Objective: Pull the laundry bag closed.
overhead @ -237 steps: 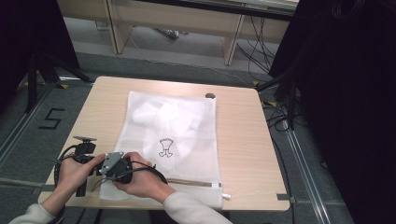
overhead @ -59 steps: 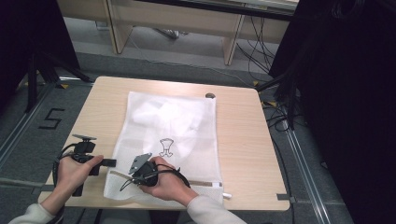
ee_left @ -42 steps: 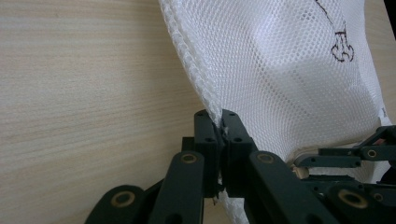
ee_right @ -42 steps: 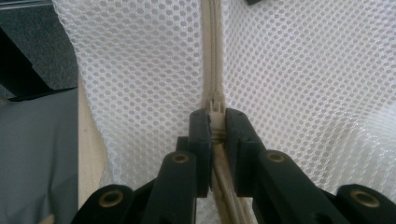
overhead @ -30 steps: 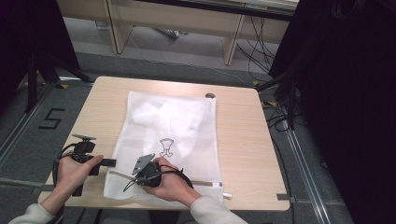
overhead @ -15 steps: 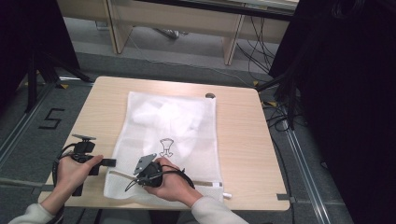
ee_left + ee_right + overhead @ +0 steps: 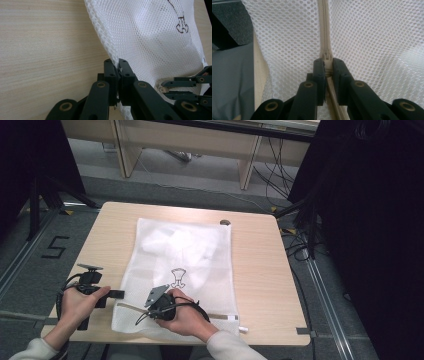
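A white mesh laundry bag (image 7: pixel 182 270) lies flat on the light wooden table (image 7: pixel 260 270), its long side running away from the person, its near end close to the table's front edge and its far end short of the back edge. The left gripper (image 7: pixel 117 72) has its jaws closed on the bag's stitched side seam near the front left corner, pinching the mesh — in the high view this gripper (image 7: pixel 117 294) sits just off the bag's left edge, over bare wood. The right gripper (image 7: pixel 326 67) is clamped on the beige zipper's slider (image 7: pixel 326 58), with the zipper tape (image 7: pixel 323 25) running straight ahead between two fields of mesh; in the high view it (image 7: pixel 145 306) rests on the bag's near end, near the left gripper. Open tabletop lies to the right of the bag, a broad strip up to the right edge, and a narrower strip to its left. A small dark round thing (image 7: pixel 225 222) sits on the wood at the bag's far right corner. Beyond the table — grey floor with cables (image 7: pixel 280 180) and a taped number five (image 7: pixel 54 247).
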`<state>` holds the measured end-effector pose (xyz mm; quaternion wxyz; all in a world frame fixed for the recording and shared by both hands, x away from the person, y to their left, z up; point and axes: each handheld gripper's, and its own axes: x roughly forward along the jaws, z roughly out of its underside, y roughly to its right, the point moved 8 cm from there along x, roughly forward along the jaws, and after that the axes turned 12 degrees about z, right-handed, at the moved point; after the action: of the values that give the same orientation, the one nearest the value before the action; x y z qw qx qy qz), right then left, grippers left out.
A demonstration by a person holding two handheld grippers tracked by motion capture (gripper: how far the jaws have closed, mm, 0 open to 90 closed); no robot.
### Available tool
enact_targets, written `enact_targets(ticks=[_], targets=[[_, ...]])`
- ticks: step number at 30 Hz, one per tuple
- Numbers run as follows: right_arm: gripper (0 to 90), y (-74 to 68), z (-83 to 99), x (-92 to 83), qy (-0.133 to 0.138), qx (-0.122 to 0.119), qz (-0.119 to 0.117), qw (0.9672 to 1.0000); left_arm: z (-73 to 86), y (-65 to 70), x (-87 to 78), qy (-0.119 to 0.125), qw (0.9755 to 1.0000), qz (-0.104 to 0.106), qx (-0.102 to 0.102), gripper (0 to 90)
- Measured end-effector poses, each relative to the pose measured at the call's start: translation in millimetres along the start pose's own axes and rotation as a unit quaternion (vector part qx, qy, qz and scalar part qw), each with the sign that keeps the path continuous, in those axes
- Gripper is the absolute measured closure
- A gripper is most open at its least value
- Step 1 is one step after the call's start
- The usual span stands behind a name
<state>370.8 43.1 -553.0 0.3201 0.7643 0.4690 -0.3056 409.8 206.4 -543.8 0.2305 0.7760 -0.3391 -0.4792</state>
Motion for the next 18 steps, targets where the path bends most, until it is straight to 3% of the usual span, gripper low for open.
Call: enact_targets(ticks=[18], targets=[[82.4,3.1,6.9,-2.3,-0.006,0.004,0.000,1.0000,0.1,-0.2,0.3,-0.001,1.0000,0.000,0.000,86.3]])
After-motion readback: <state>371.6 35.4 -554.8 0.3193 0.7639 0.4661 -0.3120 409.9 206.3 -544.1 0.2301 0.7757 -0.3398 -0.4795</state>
